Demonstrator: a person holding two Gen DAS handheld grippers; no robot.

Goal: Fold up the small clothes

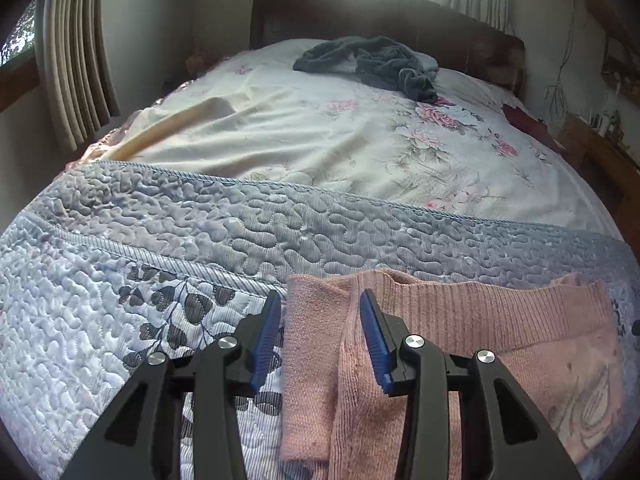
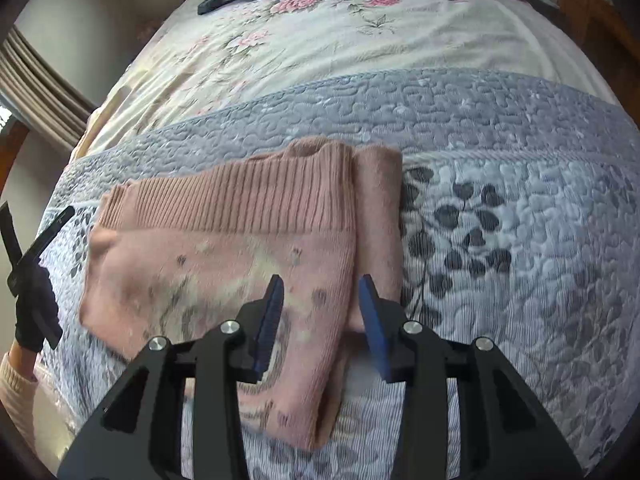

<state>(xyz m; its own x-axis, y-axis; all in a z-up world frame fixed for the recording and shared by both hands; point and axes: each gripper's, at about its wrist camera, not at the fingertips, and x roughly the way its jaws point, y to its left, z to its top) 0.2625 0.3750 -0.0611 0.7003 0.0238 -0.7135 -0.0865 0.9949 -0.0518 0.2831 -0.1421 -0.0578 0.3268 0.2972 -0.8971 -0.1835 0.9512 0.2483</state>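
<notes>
Lying flat on the quilt at the bed's foot — pink sweater, partly folded. Spread apart and empty above its two side edges, left gripper and right gripper — probably lining up another fold.

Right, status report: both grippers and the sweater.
Left gripper open, right gripper open, both over the fabric. Pink knit sweater partly folded on the grey quilt. Nothing in the way.

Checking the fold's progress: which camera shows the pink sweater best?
The right wrist view: the pink sweater lies nearly whole on the quilt, ribbed band and side fold visible. The left wrist view shows it cut off by the gripper and frame edge.
</notes>
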